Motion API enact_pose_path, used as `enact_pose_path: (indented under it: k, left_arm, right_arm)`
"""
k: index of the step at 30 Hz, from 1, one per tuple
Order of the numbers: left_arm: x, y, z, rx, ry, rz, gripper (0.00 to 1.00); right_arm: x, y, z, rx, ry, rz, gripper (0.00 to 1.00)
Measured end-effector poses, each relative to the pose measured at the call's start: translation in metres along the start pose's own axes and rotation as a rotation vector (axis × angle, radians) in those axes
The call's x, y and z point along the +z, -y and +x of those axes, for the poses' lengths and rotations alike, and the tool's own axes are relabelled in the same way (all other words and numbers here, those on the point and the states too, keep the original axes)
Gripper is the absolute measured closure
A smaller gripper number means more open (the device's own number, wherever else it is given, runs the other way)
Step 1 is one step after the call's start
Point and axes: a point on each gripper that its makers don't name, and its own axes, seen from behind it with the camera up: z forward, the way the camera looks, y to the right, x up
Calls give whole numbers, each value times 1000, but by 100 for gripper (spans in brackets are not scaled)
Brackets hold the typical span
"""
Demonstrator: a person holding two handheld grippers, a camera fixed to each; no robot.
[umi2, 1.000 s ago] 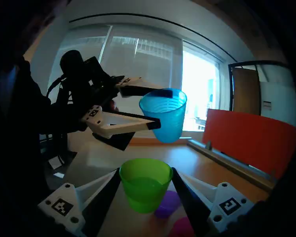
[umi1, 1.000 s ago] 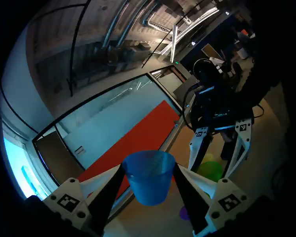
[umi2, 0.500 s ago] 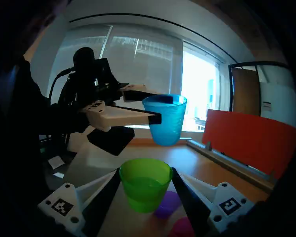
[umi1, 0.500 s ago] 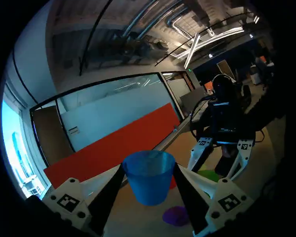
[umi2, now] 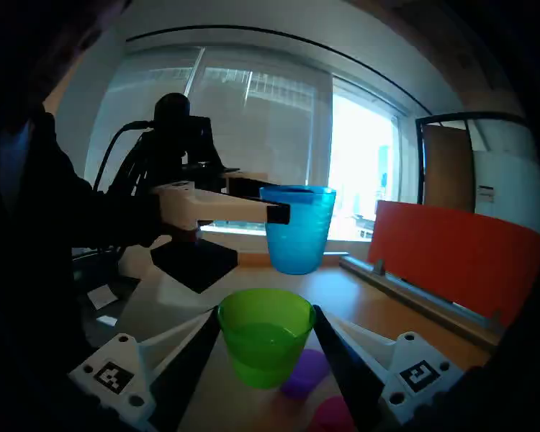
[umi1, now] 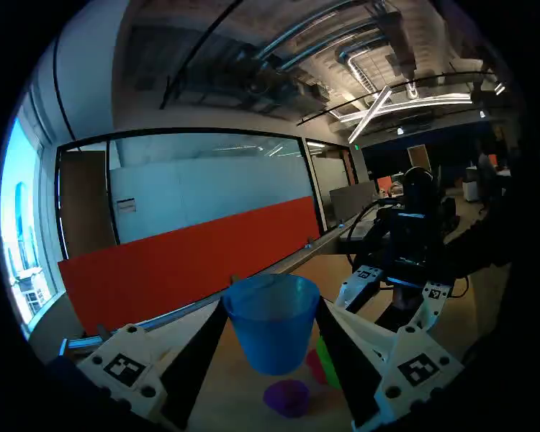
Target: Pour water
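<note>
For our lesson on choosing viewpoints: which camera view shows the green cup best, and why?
The right gripper view: the green cup sits whole and close between the jaws of the right gripper, rim and liquid level visible. The left gripper view gives a green sliver of it beside the blue cup.

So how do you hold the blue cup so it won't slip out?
Pinch the blue cup across its side wall, high up just under the rim, coming in level from the side, as the left gripper does now. The cup is upright and wider at the top, so fingers placed there would likely catch it if it slid down. That also leaves its open mouth free for pouring.
</note>
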Motion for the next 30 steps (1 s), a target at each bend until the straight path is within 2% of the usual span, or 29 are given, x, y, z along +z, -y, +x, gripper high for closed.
enact_pose_path:
  k: [3,8,17,30]
  left_arm:
    - [-1,4,1,-21,-3,4,15]
    - [-2,6,1,0,-2,7,15]
    - [-1,7,-15,-36,12,16,15]
    - [-11,4,-43,-69,59,13,14]
  right_arm:
    - [0,0,0,-1,-1,0,6]
    - [0,1,1,-1,2,2,6]
    - [-3,2,-1,10,16,7,6]
    - [-16,-1,-12,26,49,-5,6]
